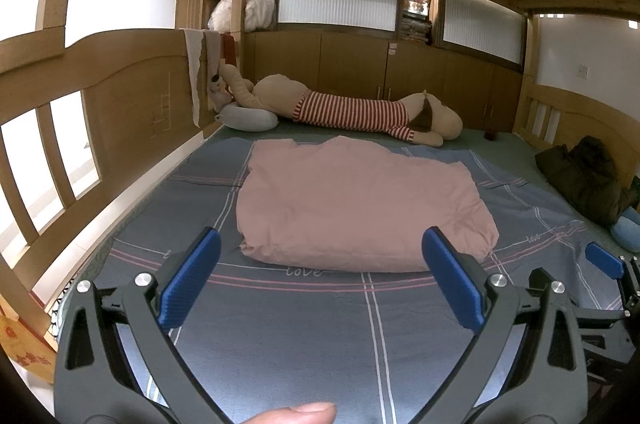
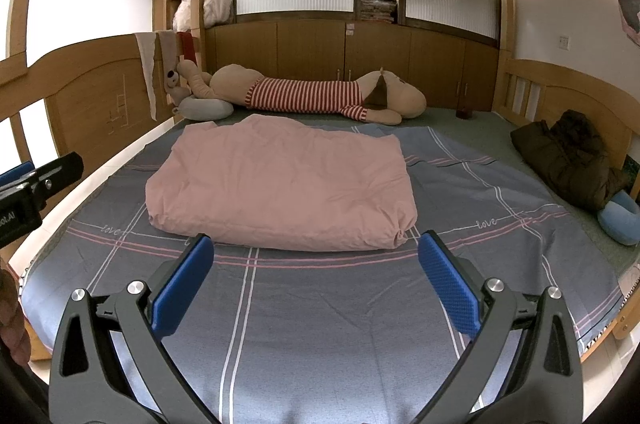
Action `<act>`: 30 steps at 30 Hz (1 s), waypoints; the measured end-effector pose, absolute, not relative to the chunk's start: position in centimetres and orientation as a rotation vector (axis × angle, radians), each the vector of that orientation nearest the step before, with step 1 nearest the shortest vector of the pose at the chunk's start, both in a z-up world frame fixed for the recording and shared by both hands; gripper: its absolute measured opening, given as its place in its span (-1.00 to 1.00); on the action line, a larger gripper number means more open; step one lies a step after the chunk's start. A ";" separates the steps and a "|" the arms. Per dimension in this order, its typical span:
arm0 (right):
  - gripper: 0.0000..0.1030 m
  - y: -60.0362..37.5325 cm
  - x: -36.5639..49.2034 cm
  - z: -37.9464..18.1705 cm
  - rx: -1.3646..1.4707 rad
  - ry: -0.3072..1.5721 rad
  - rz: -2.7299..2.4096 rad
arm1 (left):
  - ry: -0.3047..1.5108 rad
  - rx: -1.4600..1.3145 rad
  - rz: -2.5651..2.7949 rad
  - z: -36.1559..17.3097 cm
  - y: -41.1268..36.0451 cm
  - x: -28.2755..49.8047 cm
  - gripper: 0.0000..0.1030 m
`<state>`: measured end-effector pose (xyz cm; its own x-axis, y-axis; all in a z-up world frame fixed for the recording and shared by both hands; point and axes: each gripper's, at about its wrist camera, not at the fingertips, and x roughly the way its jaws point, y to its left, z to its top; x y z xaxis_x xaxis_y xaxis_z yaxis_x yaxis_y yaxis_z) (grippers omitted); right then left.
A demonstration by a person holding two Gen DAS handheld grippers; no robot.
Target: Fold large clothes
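A puffy pink quilt (image 1: pixel 356 204) lies folded into a rough rectangle on the blue-grey checked bedsheet (image 1: pixel 304 336); it also shows in the right wrist view (image 2: pixel 280 184). My left gripper (image 1: pixel 322 242) is open and empty, held above the sheet just short of the quilt's near edge. My right gripper (image 2: pixel 316 246) is open and empty, also short of the near edge, towards the quilt's right corner. Each gripper shows at the edge of the other's view, the right one (image 1: pixel 608 260) and the left one (image 2: pixel 36 176).
A long plush dog in a red-striped shirt (image 2: pixel 312 96) lies along the far side. A dark jacket (image 2: pixel 572 156) and a blue neck pillow (image 2: pixel 622 220) sit at the right. A grey pillow (image 2: pixel 206 108) sits far left. Wooden rails (image 1: pixel 48 160) enclose the bed.
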<state>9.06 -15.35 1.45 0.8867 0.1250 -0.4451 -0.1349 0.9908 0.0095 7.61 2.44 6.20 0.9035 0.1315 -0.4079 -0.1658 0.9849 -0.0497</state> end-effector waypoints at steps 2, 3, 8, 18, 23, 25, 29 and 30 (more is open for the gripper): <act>0.97 -15.4 9.1 1.4 -0.024 0.459 0.133 | 0.416 -0.084 0.154 6.3 2.3 7.6 0.96; 0.97 -15.5 9.2 1.4 -0.023 0.461 0.134 | 0.416 -0.081 0.155 6.3 2.3 7.7 0.96; 0.97 -15.7 9.2 1.3 -0.022 0.461 0.134 | 0.414 -0.084 0.155 6.3 2.6 7.6 0.96; 0.97 -15.7 9.2 1.2 -0.024 0.462 0.134 | 0.416 -0.083 0.155 6.3 2.6 7.7 0.96; 0.97 -15.7 9.1 1.3 -0.023 0.461 0.135 | 0.416 -0.077 0.151 6.6 2.6 7.7 0.96; 0.97 -15.7 9.1 1.3 -0.022 0.463 0.135 | 0.414 -0.079 0.148 6.6 2.7 7.7 0.96; 0.97 -15.7 9.2 1.2 -0.024 0.461 0.134 | 0.415 -0.079 0.149 6.5 2.8 7.8 0.96; 0.97 -15.6 9.1 1.3 -0.023 0.464 0.136 | 0.415 -0.078 0.150 6.5 2.7 7.8 0.96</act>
<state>9.14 -15.61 1.27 0.8855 0.1251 -0.4475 -0.1355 0.9907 0.0089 7.78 2.74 6.52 0.9044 0.1288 -0.4067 -0.1606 0.9860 -0.0447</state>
